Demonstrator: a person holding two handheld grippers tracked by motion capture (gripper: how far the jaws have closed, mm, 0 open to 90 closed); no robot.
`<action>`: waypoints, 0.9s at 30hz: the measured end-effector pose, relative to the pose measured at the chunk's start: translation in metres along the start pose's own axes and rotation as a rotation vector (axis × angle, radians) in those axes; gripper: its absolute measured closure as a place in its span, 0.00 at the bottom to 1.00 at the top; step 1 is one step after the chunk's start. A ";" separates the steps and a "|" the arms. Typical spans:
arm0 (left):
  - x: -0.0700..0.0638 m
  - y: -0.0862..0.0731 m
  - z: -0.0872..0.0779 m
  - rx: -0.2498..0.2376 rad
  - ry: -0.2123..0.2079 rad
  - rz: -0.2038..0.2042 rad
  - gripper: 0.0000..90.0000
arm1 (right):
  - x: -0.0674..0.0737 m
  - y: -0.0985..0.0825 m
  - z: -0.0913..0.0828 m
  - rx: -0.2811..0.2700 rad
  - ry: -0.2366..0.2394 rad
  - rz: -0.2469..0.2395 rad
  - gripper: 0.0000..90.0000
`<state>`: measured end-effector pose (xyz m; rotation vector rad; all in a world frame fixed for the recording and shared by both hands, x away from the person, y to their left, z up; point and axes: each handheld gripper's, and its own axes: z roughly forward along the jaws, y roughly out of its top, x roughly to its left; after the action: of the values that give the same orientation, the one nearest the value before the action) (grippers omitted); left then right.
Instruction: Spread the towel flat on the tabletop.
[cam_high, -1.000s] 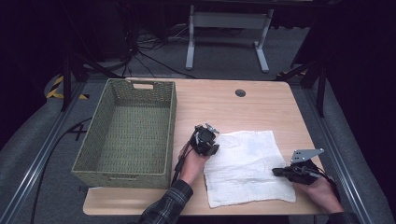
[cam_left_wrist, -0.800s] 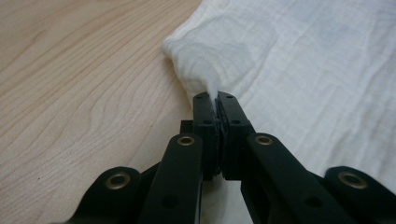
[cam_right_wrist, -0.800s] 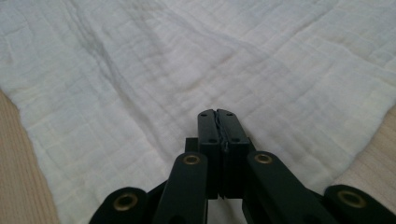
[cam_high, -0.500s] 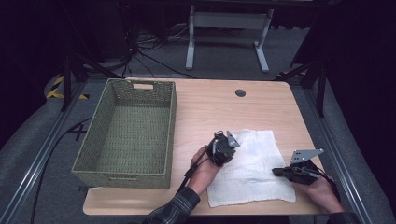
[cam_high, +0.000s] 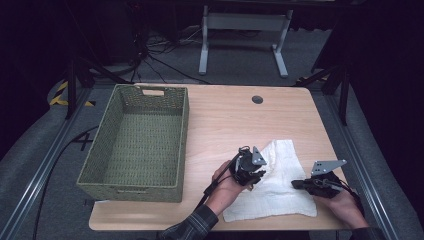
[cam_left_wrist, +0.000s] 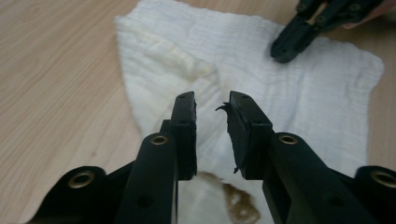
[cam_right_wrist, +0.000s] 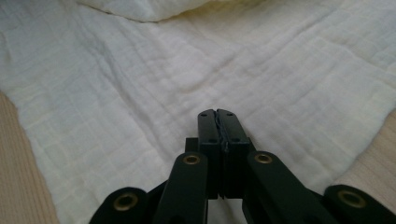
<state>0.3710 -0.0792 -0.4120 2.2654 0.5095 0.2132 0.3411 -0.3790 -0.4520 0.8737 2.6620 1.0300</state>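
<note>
Since the earlier high view, the left gripper (cam_high: 256, 176) has crossed from the cloth's left edge toward the middle of the frame, dragging that side of the white cloth (cam_high: 280, 192) over onto itself, so the spread rectangle is now a narrower shape with a slanted fold running up to a point in the centre right of the frame. Its jaws have just been opening; in the left gripper view they stand a little apart above the cloth (cam_left_wrist: 299, 102) with nothing between the pads, so the carried edge appears to be released. The right gripper (cam_high: 298, 184) sits at the lower right of the high view, jaws pressed together with tips resting on the cloth (cam_right_wrist: 140, 93), seemingly pinning it against the wooden table (cam_high: 225, 120). A green woven basket (cam_high: 182, 130) stands empty at the left, well apart from the cloth. The step in hand looks like the first fold, just laid down. The next move probably calls for lifting the left gripper clear without catching the fabric, then choosing a fresh edge or corner to pinch for a second fold, while the right gripper holds the layers from sliding.
</note>
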 end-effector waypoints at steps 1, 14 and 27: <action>0.000 0.000 0.000 0.000 0.000 0.000 0.77 | 0.000 0.000 0.000 0.000 0.000 0.001 1.00; 0.021 -0.007 0.040 0.069 -0.044 -0.036 0.64 | 0.000 0.000 0.000 0.002 -0.001 -0.002 1.00; 0.019 -0.003 0.033 0.064 -0.046 -0.001 0.95 | 0.000 0.000 0.000 0.001 -0.004 -0.008 1.00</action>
<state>0.3973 -0.0910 -0.4368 2.3265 0.4998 0.1460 0.3408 -0.3787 -0.4519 0.8639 2.6609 1.0239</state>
